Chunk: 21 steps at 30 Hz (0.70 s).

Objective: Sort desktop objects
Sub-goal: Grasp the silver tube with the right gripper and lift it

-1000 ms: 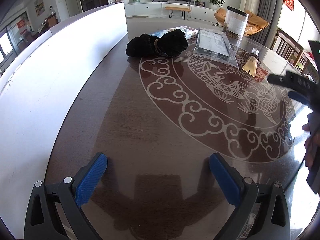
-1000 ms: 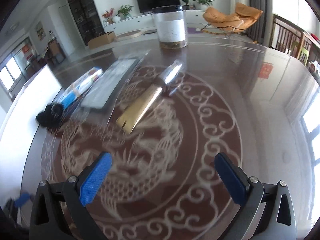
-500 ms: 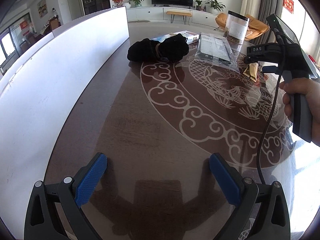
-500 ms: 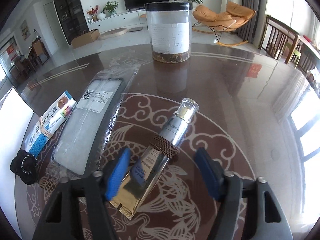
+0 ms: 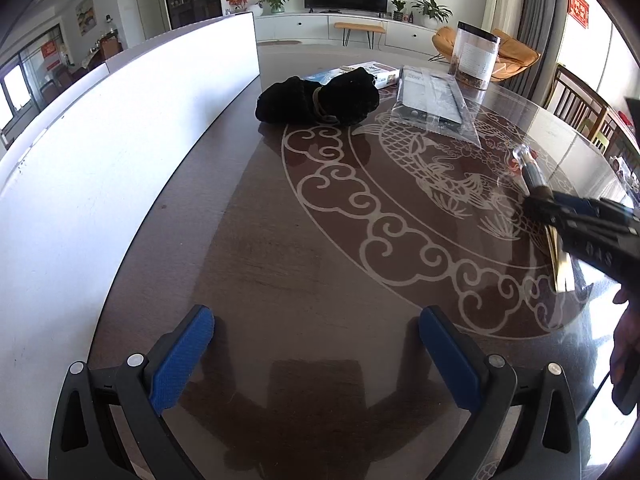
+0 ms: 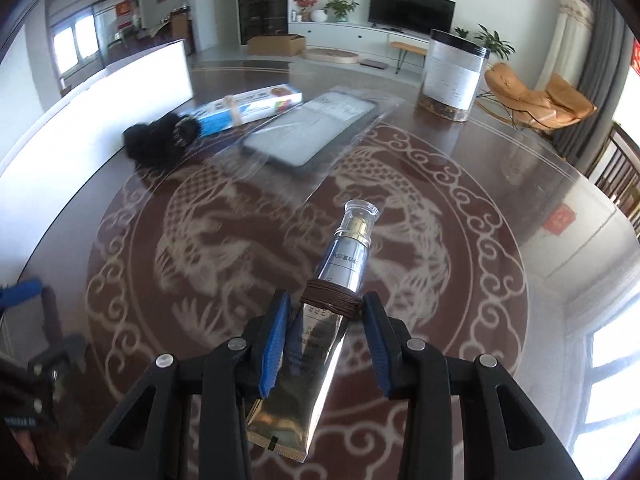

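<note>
A gold and silver tube (image 6: 340, 276) with a clear cap and a brown cord band sits between the blue pads of my right gripper (image 6: 326, 336). The jaws are closing on it and press at the band, and the tube hangs just over the table. The left wrist view shows the same gripper (image 5: 560, 216) at the right, over the tube (image 5: 534, 176). My left gripper (image 5: 316, 356) stands open and holds nothing, low over the dark table (image 5: 280, 240). Farther back lie a black cloth bundle (image 5: 320, 100), a blue and white box (image 6: 256, 106) and a bagged flat dark item (image 6: 312, 132).
A tall clear jar (image 6: 452, 76) with a black lid stands at the table's far side. A long white panel (image 5: 120, 140) runs along the left edge. Chairs (image 6: 624, 168) stand beyond the right rim. A hand (image 5: 626, 344) holds the right gripper's handle.
The right gripper went from wide open to closed around the tube, rolled, and carried it nearer over the dragon pattern. The left gripper has not moved.
</note>
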Each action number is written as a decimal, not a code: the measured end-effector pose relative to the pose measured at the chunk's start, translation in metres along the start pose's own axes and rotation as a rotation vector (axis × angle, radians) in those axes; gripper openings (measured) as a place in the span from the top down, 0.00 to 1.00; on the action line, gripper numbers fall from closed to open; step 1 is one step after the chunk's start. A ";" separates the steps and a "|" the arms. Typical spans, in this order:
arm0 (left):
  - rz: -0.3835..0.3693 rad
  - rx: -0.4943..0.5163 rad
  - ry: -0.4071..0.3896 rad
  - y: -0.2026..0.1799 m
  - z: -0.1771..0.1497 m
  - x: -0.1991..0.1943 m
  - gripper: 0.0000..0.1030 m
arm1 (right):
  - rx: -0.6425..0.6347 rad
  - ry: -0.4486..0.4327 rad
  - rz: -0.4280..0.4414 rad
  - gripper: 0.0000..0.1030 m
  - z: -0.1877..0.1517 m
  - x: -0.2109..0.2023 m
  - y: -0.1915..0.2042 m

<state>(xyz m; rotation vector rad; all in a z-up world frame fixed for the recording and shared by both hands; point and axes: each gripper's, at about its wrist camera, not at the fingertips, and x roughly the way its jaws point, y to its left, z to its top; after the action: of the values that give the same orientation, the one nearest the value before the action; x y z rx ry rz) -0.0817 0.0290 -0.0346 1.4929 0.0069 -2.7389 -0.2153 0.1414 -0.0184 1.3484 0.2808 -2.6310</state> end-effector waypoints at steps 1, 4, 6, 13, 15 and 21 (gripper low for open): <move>0.000 0.000 0.004 0.001 0.000 0.000 0.00 | -0.032 0.002 -0.014 0.61 -0.005 -0.005 0.005; 0.002 -0.005 0.017 0.004 -0.003 -0.002 0.00 | -0.089 -0.064 -0.038 0.38 -0.002 -0.024 0.010; 0.005 -0.012 0.023 0.007 -0.004 -0.004 0.00 | -0.097 -0.127 -0.041 0.32 0.016 -0.034 0.012; 0.015 -0.027 0.034 0.014 -0.008 -0.007 0.00 | -0.104 -0.075 0.010 0.31 0.139 0.017 0.049; 0.021 -0.039 0.038 0.020 -0.010 -0.009 0.00 | -0.089 -0.031 -0.029 0.31 0.166 0.041 0.058; 0.036 -0.064 0.042 0.030 -0.012 -0.011 0.00 | -0.068 0.157 0.064 0.32 0.182 0.096 0.082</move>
<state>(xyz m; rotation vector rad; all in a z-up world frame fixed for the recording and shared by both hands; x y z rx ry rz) -0.0652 -0.0010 -0.0318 1.5188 0.0668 -2.6528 -0.3939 0.0111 0.0001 1.5180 0.3390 -2.4451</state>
